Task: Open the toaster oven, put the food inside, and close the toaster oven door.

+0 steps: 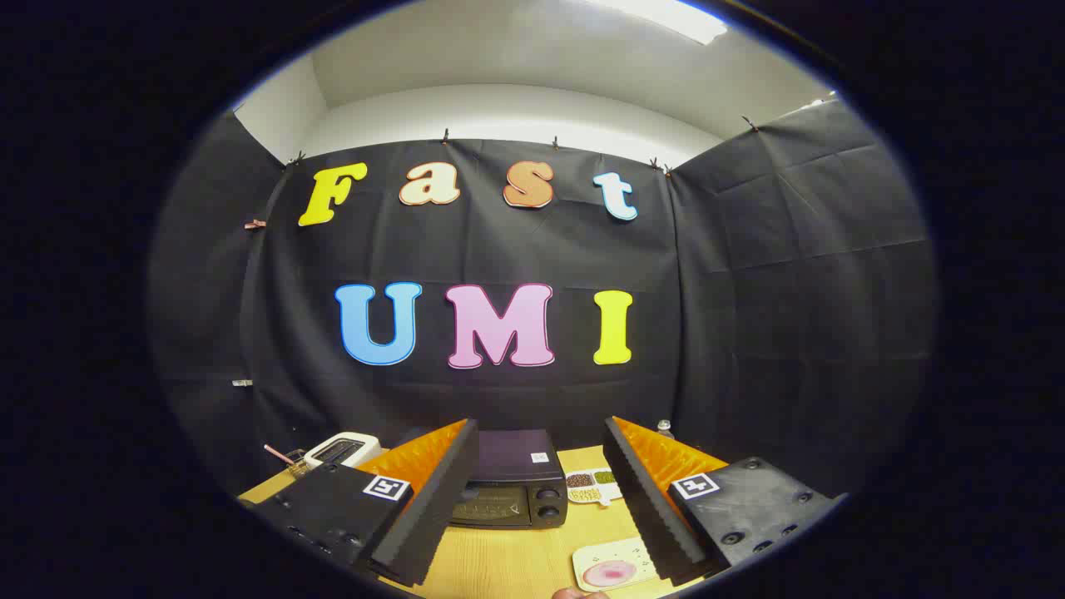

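Two fingers of the gripper (532,499) stand wide apart, holding nothing, above a wooden table (516,561). Just in front of the toaster oven (509,489), toward the camera, a small plate (614,566) with a pink food item lies beside one finger. That oven sits between the fingers, door closed. Beside it lies a printed card (592,486); on its other side stands a white toaster (342,450).

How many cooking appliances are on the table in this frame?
2. A dark toaster oven sits on the table just ahead of the open gripper, between its jaws, door closed. A white toaster stands further back, beyond the left jaw. Others may be hidden behind the jaws.
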Available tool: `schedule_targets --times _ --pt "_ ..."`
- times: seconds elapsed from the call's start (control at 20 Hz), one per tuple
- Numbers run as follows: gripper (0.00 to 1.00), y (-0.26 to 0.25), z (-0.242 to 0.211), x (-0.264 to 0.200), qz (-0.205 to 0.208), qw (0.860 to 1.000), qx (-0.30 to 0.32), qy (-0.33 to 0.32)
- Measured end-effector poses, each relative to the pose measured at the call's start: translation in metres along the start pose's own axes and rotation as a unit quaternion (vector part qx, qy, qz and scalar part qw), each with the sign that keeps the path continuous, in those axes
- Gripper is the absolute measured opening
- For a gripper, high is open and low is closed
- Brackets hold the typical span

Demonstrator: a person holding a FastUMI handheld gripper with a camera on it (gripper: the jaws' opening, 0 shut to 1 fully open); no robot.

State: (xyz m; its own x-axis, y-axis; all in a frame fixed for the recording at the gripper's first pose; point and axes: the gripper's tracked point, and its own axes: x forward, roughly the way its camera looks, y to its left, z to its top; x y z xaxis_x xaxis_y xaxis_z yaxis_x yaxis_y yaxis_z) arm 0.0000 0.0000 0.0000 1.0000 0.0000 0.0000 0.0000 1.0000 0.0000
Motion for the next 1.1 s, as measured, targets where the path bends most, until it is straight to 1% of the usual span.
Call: schedule_targets --times 0.1,0.3,0.75,1.1 --pt "0.98 0.001 -0.007 -0.001 -0.007 1.0 0.003 0.009" --pt "0.98 0.01 -0.014 -0.003 0.004 1.0 -0.02 0.019" --pt "0.99 0.022 -0.032 0.002 0.017 0.999 -0.016 0.039" --pt "0.98 0.043 -0.051 0.021 0.033 0.998 -0.025 0.054"
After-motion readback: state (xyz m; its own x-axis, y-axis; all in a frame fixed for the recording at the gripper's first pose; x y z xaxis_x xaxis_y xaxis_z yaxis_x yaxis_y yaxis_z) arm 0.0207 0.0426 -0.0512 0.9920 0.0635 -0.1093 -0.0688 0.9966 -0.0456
